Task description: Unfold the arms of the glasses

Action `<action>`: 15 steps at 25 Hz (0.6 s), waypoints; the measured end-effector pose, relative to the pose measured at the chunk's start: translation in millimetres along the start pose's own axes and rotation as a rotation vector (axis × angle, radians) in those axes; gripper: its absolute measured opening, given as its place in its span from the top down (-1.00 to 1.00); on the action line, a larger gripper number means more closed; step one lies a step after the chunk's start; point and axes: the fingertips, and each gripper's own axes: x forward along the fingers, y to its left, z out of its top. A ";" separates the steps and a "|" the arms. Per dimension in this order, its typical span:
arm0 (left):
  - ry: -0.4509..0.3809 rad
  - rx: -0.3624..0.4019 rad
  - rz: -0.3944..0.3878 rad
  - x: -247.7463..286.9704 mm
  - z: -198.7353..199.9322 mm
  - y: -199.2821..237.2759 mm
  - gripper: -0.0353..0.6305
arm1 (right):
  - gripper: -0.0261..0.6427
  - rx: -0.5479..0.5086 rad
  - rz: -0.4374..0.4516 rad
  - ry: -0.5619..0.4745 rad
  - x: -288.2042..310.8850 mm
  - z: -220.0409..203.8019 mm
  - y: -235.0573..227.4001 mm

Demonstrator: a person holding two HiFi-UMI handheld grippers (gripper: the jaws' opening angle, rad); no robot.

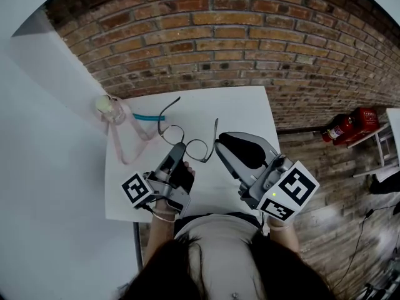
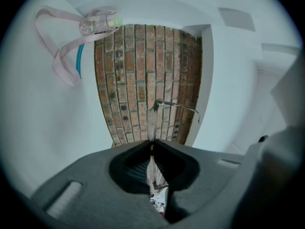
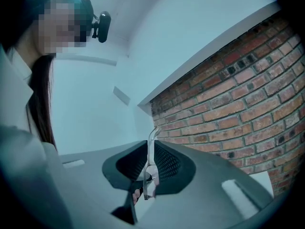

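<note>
Head view shows a white table (image 1: 244,105) set against brick, with the person standing at its near edge and working over its middle. The right gripper (image 1: 219,144), the bulkier shape from this angle, reaches in from the right. The left gripper (image 1: 179,147) comes up from the near left. Between them are the glasses (image 1: 199,150), held over the tabletop; whether they touch it cannot be told.

The left gripper view shows its jaws (image 2: 152,144) pressed together on the edge of a lens, which anchors the frame. One arm (image 2: 178,106) juts sideways beyond it, and in the head view this far arm (image 1: 167,109) stands well out from the frame, apparently unfolded. In the right gripper view the jaws (image 3: 149,149) are pinched on the other arm (image 3: 152,136), whose curved tip pokes out past them. From above, that near arm (image 1: 216,130) stands roughly square to the lenses.

The step in hand looks like swinging out the second arm, and it is close to done. The next move probably calls for a small outward arc about the hinge while the left grip holds steady, then a gentle release.

A small bottle (image 1: 107,107) on a pink strap (image 1: 120,145) and a teal object (image 1: 148,117) lie at the far left, apart from the work.
</note>
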 end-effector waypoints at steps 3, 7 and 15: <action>-0.012 -0.004 0.001 -3.4 4.9 1.7 0.82 | 0.78 0.016 -0.016 -0.027 -3.9 5.3 -6.1; -0.022 -0.005 0.001 -5.1 8.1 0.5 0.82 | 0.78 0.034 -0.040 -0.044 -8.8 9.4 -15.6; 0.057 -0.015 -0.002 -3.7 0.7 -2.5 0.82 | 0.78 0.026 -0.105 -0.033 -14.7 3.7 -33.1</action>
